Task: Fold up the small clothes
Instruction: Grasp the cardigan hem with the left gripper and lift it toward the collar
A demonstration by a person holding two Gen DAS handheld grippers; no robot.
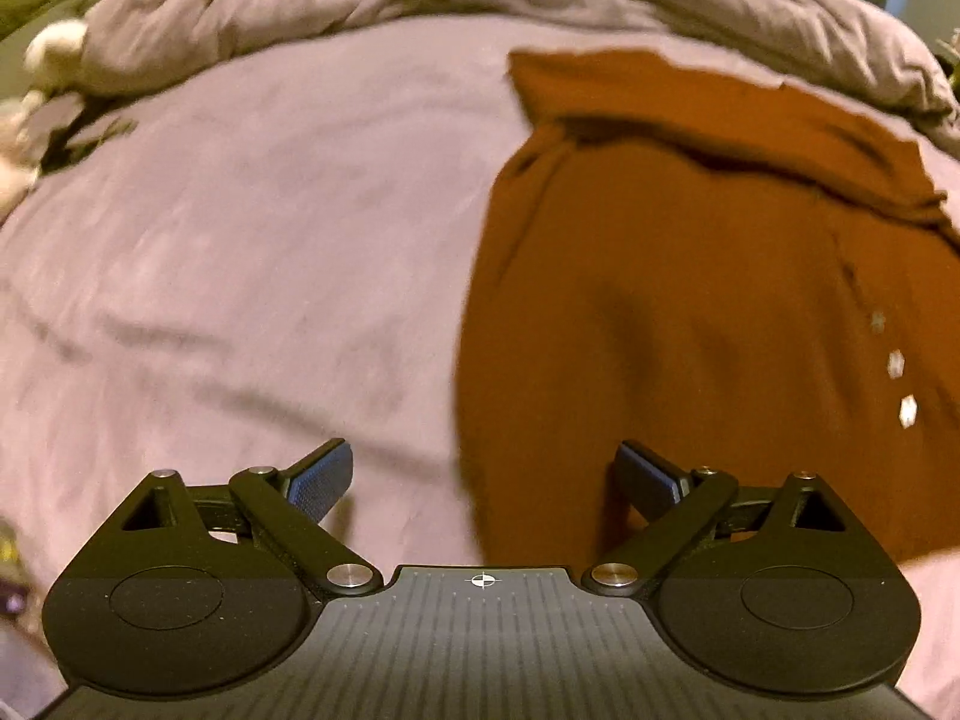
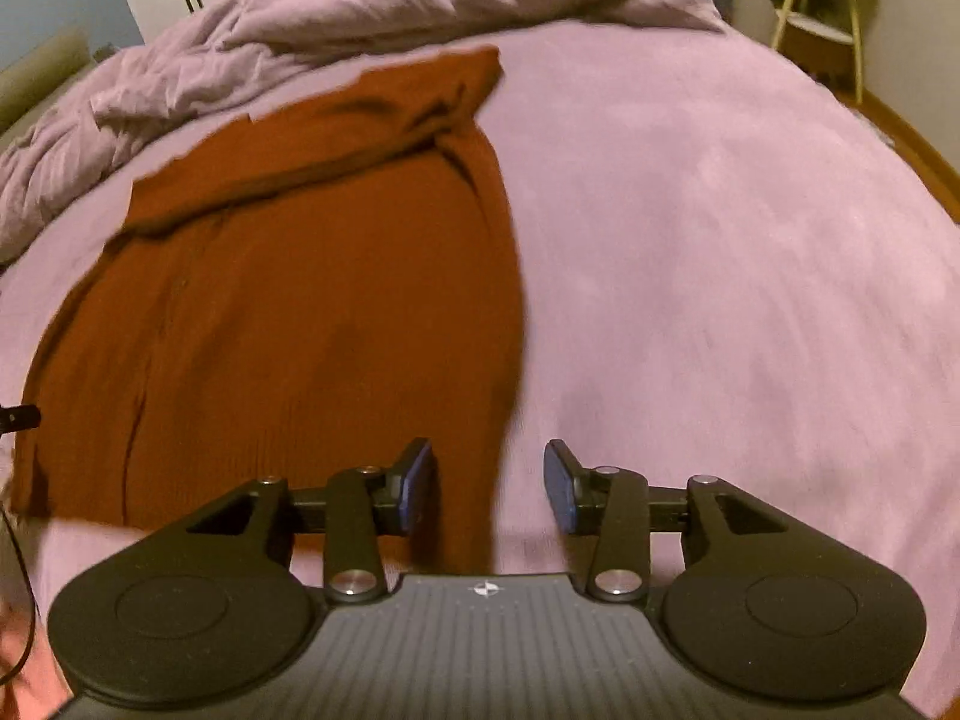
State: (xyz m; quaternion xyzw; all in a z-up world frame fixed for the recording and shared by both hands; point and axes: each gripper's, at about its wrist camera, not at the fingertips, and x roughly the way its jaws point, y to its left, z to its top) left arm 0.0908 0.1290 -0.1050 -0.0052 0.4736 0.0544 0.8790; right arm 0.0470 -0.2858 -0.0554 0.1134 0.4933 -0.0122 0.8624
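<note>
rust-brown ribbed knit garment (image 2: 312,312) lies flat on lilac bed sheet (image 2: 720,276), one sleeve folded across top, long sides looking turned in. judging by that: first folds done, crosswise folding left. left tool (image 1: 483,480) wide apart, empty, over garment's edge. right tool (image 2: 487,483) apart, empty, over opposite edge.

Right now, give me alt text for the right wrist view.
A rust-brown garment lies spread on a mauve bed sheet, a sleeve folded across its top. The right gripper hangs over its near right edge, fingers open and holding nothing. A crumpled duvet is bunched behind.
</note>
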